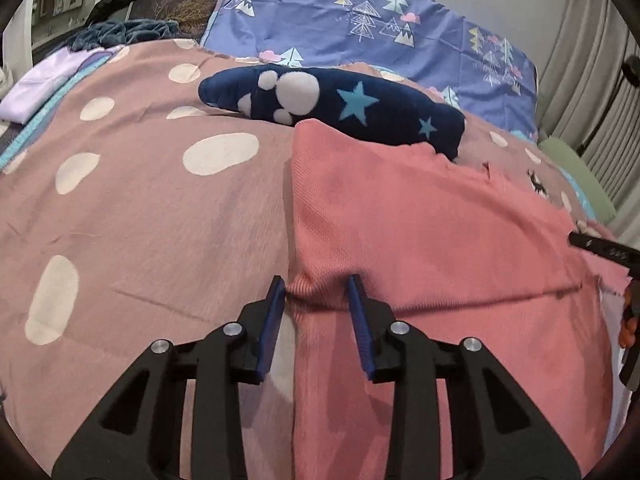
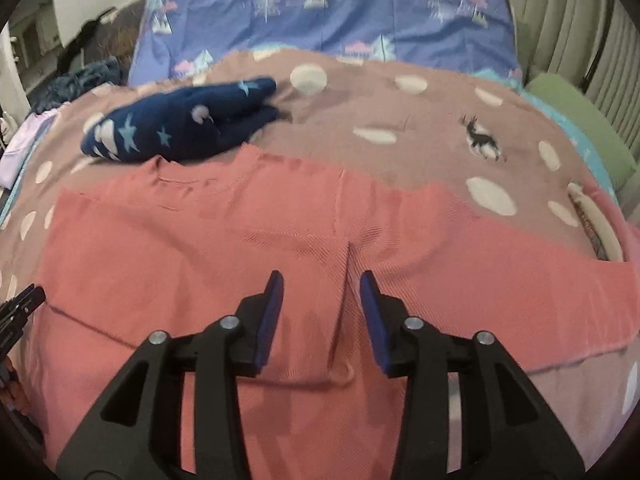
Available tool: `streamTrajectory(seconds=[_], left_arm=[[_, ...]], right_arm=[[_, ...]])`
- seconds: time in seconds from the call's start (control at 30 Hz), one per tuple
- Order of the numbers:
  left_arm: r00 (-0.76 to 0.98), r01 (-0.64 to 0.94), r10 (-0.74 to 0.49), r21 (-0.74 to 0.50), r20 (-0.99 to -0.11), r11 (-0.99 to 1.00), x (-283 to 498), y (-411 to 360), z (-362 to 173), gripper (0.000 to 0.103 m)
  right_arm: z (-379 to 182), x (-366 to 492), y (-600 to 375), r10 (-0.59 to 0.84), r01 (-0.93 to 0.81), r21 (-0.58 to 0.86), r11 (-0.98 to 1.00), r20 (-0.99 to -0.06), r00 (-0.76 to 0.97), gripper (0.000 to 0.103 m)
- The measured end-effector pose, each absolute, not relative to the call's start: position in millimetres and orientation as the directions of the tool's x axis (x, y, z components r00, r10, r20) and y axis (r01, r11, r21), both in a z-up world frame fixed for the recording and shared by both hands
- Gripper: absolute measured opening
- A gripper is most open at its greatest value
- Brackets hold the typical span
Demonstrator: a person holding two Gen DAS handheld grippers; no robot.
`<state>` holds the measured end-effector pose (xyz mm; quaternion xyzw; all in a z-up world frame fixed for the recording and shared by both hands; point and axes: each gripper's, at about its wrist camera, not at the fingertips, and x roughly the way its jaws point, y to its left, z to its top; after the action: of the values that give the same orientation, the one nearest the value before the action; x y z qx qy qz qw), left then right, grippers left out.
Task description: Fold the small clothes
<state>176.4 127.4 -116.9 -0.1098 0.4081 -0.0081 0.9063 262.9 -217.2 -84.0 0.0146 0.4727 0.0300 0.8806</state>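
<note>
A coral-pink knit top lies spread flat on the dotted blanket. My left gripper is open, its blue fingers standing either side of the top's left edge where the cloth bunches slightly. In the right wrist view the same top fills the foreground, one sleeve reaching right. My right gripper is open just above the seam where that sleeve meets the body. The right gripper's tip shows at the left wrist view's right edge.
A folded navy garment with stars and white paw prints lies just behind the top, also in the right wrist view. A blue tree-print pillow lies at the back. A lilac cloth lies far left. A green cushion and curtains stand right.
</note>
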Motion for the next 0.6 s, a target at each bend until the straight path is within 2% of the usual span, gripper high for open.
streamTrajectory(seconds=[0.07,0.1,0.13,0.2,0.3,0.37,0.4,0.43,0.47,0.6], left_arm=[[0.667,-0.084,-0.132,-0.25,-0.733,0.965,179,131,-124,0.035],[0.668,-0.085,-0.144,-0.267,-0.73,0.96,179,133,-128,0.035],[0.67,-0.085,-0.153,-0.28,-0.726,0.956,179,134,-130,0.034],[0.683,-0.096,-0.164,-0.31,-0.711,0.946,176,140,-130,0.017],[0.69,-0.106,-0.178,-0.341,-0.702,0.934,175,145,-130,0.008],[0.693,-0.111,-0.173,-0.342,-0.7,0.933,174,146,-130,0.008],[0.695,-0.113,-0.172,-0.342,-0.698,0.933,173,147,-130,0.007],[0.699,-0.115,-0.173,-0.348,-0.694,0.931,172,148,-129,0.007],[0.698,-0.114,-0.178,-0.353,-0.694,0.929,171,150,-129,0.007],[0.688,-0.115,-0.212,-0.393,-0.694,0.912,173,156,-133,0.007]], right_arm=[[-97,281,-227,0.148,-0.009,0.168,0.986,-0.842,0.52,0.041],[-100,284,-228,0.154,-0.001,0.18,0.984,-0.838,0.524,0.032],[-101,285,-225,0.147,-0.014,0.165,0.986,-0.833,0.533,0.011],[-91,280,-208,0.132,-0.096,0.094,0.991,-0.808,0.574,0.005],[-64,263,-202,0.101,-0.105,0.039,0.994,-0.709,0.698,0.006],[-65,266,-205,0.003,-0.041,-0.036,0.998,-0.706,0.708,0.012],[-76,274,-209,-0.043,-0.025,-0.077,0.997,-0.761,0.648,0.026],[-86,279,-213,-0.066,-0.016,-0.093,0.996,-0.806,0.588,0.033],[-91,279,-218,-0.074,-0.003,-0.092,0.996,-0.826,0.559,0.033],[-76,258,-225,-0.047,0.026,-0.04,0.999,-0.791,0.611,0.031]])
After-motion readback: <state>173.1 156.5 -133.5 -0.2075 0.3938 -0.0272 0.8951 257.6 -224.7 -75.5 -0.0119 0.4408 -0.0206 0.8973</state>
